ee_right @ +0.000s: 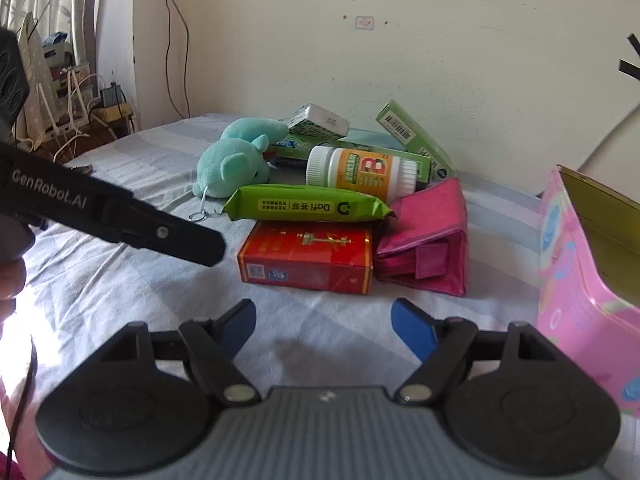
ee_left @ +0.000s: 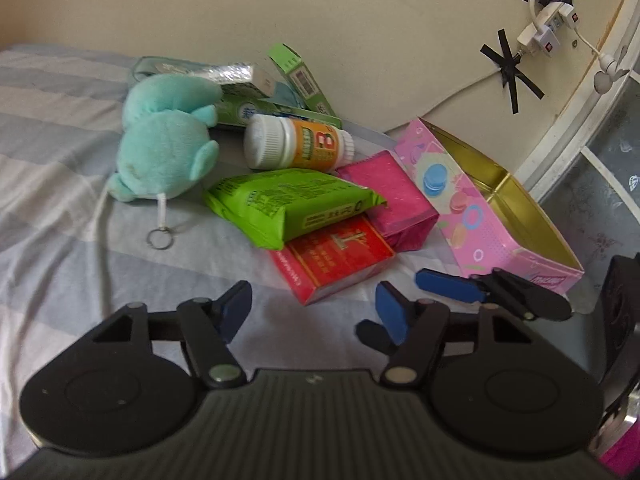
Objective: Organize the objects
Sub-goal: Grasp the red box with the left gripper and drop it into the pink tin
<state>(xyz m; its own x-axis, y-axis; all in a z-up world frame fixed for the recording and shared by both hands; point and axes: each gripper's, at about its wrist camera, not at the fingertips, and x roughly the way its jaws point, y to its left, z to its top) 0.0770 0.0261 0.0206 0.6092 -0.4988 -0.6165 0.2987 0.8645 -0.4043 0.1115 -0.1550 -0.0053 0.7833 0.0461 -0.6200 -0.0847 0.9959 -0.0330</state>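
A pile lies on the striped bed: a teal plush toy [ee_left: 164, 148] [ee_right: 232, 164], a white pill bottle with an orange label [ee_left: 296, 144] [ee_right: 360, 170], a green packet [ee_left: 292, 204] [ee_right: 308, 206] resting on a red box [ee_left: 332, 260] [ee_right: 308, 258], a pink wallet [ee_left: 394, 200] [ee_right: 428, 240], and green boxes [ee_left: 304, 76] [ee_right: 412, 132] behind. An open pink tin [ee_left: 484, 208] [ee_right: 588, 272] with a gold inside stands to the right. My left gripper [ee_left: 314, 308] is open and empty in front of the red box. My right gripper [ee_right: 324, 324] is open and empty near the red box.
The bed sheet [ee_left: 60, 216] runs to a cream wall [ee_left: 360, 20]. Power strips and cables [ee_left: 548, 32] are taped to the wall at right. The right gripper's fingers [ee_left: 448, 284] show in the left wrist view beside the tin. Clutter and cables [ee_right: 80, 96] sit past the bed's far left.
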